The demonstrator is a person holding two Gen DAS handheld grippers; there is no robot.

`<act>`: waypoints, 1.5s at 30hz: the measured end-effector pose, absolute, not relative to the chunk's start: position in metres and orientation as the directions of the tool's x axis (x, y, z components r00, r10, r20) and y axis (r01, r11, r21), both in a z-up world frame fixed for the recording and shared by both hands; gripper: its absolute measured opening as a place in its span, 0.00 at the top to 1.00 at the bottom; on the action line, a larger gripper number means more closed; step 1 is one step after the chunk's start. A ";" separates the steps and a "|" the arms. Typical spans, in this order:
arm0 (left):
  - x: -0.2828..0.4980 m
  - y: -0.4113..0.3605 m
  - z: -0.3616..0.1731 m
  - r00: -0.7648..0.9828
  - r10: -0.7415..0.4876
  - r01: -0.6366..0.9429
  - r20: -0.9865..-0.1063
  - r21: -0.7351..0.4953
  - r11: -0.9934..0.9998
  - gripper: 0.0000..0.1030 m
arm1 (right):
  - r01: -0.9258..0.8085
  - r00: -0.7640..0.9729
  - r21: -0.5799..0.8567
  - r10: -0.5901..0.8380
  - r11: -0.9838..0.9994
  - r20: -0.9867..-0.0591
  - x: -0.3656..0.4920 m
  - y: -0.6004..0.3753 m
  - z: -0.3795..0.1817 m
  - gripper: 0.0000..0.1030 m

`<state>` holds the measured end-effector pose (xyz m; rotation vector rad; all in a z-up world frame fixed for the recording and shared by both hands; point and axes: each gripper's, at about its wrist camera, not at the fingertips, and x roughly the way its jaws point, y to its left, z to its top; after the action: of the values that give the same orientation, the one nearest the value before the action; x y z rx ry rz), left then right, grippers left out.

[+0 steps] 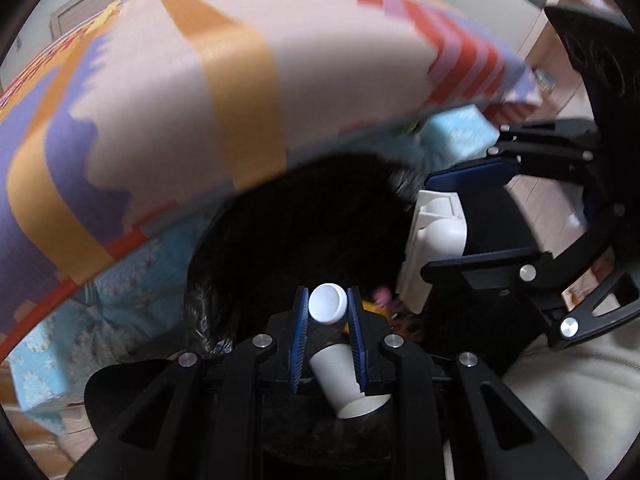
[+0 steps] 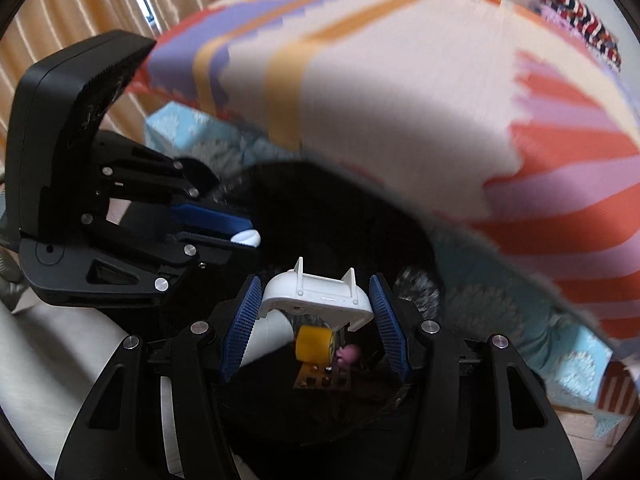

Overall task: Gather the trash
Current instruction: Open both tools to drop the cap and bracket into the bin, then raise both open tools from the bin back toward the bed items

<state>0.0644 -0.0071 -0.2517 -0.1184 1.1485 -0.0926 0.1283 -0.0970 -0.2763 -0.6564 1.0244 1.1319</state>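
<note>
1. The left gripper (image 1: 328, 320) clenches a white bottle with a round cap (image 1: 327, 303).
2. The right gripper (image 2: 316, 320) grasps a white plastic part (image 2: 316, 300).
3. Both hang over a black trash bag (image 1: 288, 240); a yellow roll (image 2: 314, 344) lies inside.
4. Beyond spreads a patterned blanket (image 1: 200, 100).

A big blanket (image 1: 160, 120) with orange, purple, red and white blocks lies on top. Under it a light blue sheet (image 2: 576, 364) with white flowers hangs down. Tan curtains (image 2: 80, 8) hang behind, by the wooden floor (image 1: 556, 56).
</note>
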 end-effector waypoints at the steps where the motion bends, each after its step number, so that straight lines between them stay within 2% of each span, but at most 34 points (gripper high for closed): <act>1: 0.065 -0.008 -0.256 0.399 -0.135 0.010 -0.907 -0.142 0.990 0.81 | -0.943 0.080 0.061 0.403 0.326 -0.911 0.130 -0.096 -0.281 0.46; 5: 0.065 -0.012 -0.275 0.365 -0.133 0.001 -0.922 -0.142 0.990 0.81 | -0.941 0.078 0.052 0.362 0.335 -0.929 0.130 -0.096 -0.303 0.46; 9: 0.064 -0.020 -0.292 0.331 -0.113 0.001 -0.937 -0.119 0.993 0.81 | -0.945 0.127 -0.018 0.315 0.325 -0.941 0.125 -0.095 -0.316 0.46; 19: 0.066 -0.033 -0.308 0.286 -0.127 0.012 -0.950 -0.129 0.992 0.81 | -0.946 0.082 0.015 0.285 0.323 -0.955 0.113 -0.091 -0.338 0.45; 28: 0.066 -0.030 -0.306 0.283 -0.156 0.008 -0.946 -0.160 0.987 0.80 | -0.944 0.071 0.030 0.294 0.328 -0.953 0.124 -0.091 -0.331 0.45; 30: 0.065 -0.030 -0.302 0.294 -0.168 0.008 -0.941 -0.173 0.985 0.78 | -0.942 0.077 0.030 0.305 0.333 -0.949 0.125 -0.091 -0.324 0.45; 32: 0.063 -0.030 -0.297 0.307 -0.172 0.011 -0.936 -0.177 0.984 0.65 | -0.940 0.080 0.034 0.316 0.339 -0.945 0.127 -0.093 -0.319 0.45; 34: 0.063 -0.030 -0.292 0.324 -0.170 0.012 -0.931 -0.176 0.984 0.57 | -0.937 0.085 0.036 0.326 0.347 -0.942 0.128 -0.095 -0.314 0.45; 45: 0.056 -0.023 -0.238 0.440 -0.155 0.028 -0.884 -0.159 0.987 0.57 | -0.931 0.109 0.061 0.433 0.359 -0.895 0.133 -0.107 -0.262 0.45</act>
<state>0.0559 -0.0229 -0.2378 -0.1271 1.1097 -0.1138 0.1330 -0.1068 -0.2618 -0.6193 1.0050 1.1032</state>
